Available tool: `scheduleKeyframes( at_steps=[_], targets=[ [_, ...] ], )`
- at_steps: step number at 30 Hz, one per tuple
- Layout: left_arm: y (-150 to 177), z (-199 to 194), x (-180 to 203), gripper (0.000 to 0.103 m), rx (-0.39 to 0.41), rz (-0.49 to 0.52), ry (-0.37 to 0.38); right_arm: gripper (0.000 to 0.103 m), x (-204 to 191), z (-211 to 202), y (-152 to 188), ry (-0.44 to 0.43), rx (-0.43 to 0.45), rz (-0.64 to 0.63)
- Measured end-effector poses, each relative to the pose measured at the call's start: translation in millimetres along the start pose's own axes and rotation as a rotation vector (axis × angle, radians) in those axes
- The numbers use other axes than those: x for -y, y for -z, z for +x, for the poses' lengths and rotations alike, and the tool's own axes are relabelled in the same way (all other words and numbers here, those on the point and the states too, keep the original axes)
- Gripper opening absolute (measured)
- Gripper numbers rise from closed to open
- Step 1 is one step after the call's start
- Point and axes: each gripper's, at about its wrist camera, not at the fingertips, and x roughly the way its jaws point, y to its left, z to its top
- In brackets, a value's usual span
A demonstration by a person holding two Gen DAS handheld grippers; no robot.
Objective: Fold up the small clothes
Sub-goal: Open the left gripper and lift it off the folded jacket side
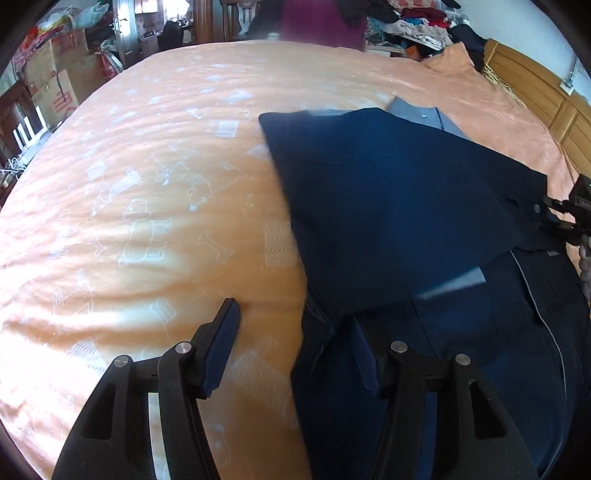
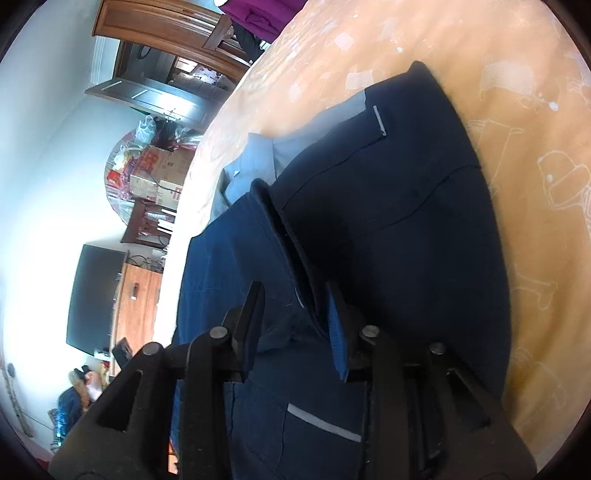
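Observation:
A dark navy garment (image 1: 388,206) with thin grey trim lies on the orange bedspread (image 1: 147,184), its upper flap doubled over the lower part. A light blue-grey piece (image 1: 424,114) shows at its far edge. My left gripper (image 1: 293,314) is open wide at the garment's left edge, one finger over the bedspread and the other over navy cloth. My right gripper (image 1: 554,210) sits at the flap's right corner. In the right wrist view, which is rolled sideways, the right gripper (image 2: 291,291) is partly open. The flap's thick hem (image 2: 291,251) runs between its fingers, against the right pad.
A wooden headboard (image 1: 535,92) bounds the bed at the right. Heaped clothes (image 1: 406,22) and a person in purple (image 1: 317,22) are at the far side. Cardboard boxes (image 1: 55,85) stand off the far left. A dark screen (image 2: 92,295) hangs above a wooden cabinet.

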Motion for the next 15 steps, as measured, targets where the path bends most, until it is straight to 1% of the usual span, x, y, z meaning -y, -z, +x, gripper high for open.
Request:
scheduleKeyframes(
  at_steps=[1, 3, 4, 6, 7, 8, 9, 11, 12, 15],
  targets=[
    [0.7, 0.1, 0.2, 0.055, 0.003, -0.004, -0.006, 0.007, -1.7, 1.1, 0.7, 0.012, 0.000, -0.010],
    [2.8, -4.0, -6.5, 0.049, 0.022, -0.038, -0.004, 0.008, -5.9, 1.2, 1.6, 0.016, 0.007, -0.028],
    [5.4, -1.1, -11.6, 0.049, 0.030, -0.060, 0.006, 0.008, -7.6, -0.8, 2.5, 0.018, 0.016, -0.033],
    [9.9, -4.3, -27.4, 0.051, 0.052, -0.140, 0.060, 0.008, -5.9, -9.4, 4.8, 0.022, 0.045, -0.025],
    [12.0, -3.2, -32.0, 0.053, 0.052, -0.162, 0.077, 0.006, -1.0, -12.1, 6.8, 0.020, 0.049, -0.013],
    [14.6, -1.6, -38.3, 0.054, 0.056, -0.188, 0.098, 0.001, 3.8, -12.4, 9.2, 0.028, 0.046, -0.005],
    [15.9, 3.1, -42.4, 0.055, 0.057, -0.201, 0.111, 0.001, 10.1, -12.6, 14.2, 0.058, 0.043, -0.003],
    [17.8, 6.1, -45.5, 0.056, 0.056, -0.212, 0.126, 0.001, 13.9, -12.2, 15.2, 0.080, 0.049, -0.008],
    [17.7, 5.6, -44.7, 0.056, 0.055, -0.208, 0.122, 0.001, 8.9, -13.1, 12.5, 0.099, 0.062, -0.028],
    [18.9, -0.8, -33.9, 0.053, 0.038, -0.150, 0.090, 0.006, -9.4, -20.3, -0.6, 0.147, 0.114, -0.098]
  ],
)
